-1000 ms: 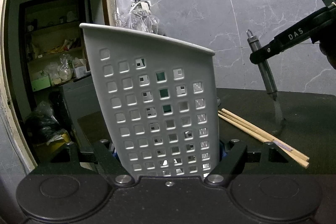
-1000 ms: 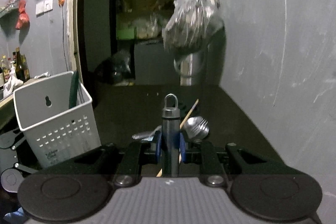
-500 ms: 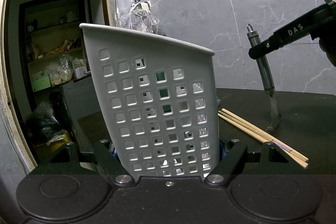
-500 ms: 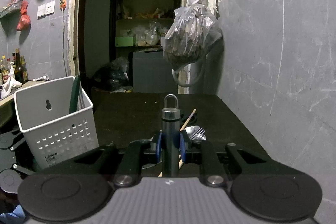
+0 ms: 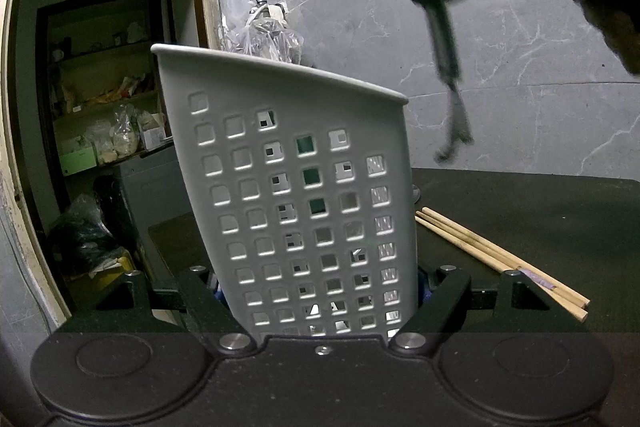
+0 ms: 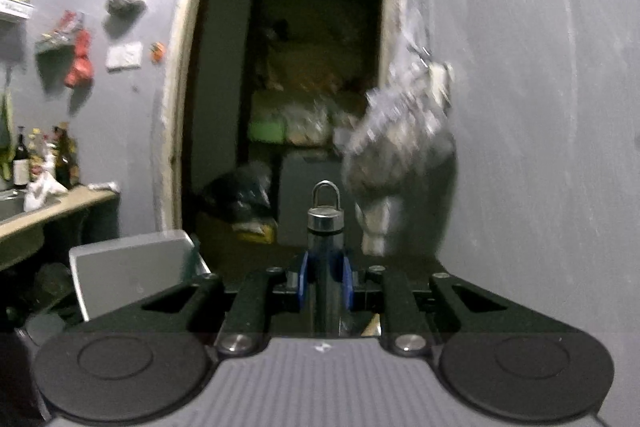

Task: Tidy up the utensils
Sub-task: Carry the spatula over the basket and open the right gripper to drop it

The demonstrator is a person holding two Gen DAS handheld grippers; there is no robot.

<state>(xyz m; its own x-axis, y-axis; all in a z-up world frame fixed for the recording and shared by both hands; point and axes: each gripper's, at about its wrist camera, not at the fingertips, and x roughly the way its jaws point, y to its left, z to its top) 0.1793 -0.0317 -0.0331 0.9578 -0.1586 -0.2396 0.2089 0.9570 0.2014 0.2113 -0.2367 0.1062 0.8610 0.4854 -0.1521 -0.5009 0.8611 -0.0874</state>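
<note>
My left claw (image 5: 320, 303) clamps the white basket (image 5: 296, 187); my right claw (image 6: 325, 283) grips a steel-handled utensil (image 6: 325, 223) above the surface (image 5: 520, 211).

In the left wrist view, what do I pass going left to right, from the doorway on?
Doorway shelves → hanging plastic bag → gray basket → lifted metal-handled utensil → chopsticks.

A grey perforated utensil basket (image 5: 304, 195) stands upright on the dark counter (image 5: 540, 219). Wooden chopsticks (image 5: 496, 259) lie flat just to its right. A dark-handled metal utensil (image 5: 446, 47) (blurred, ring-topped) hangs nearly vertical above the counter.
</note>
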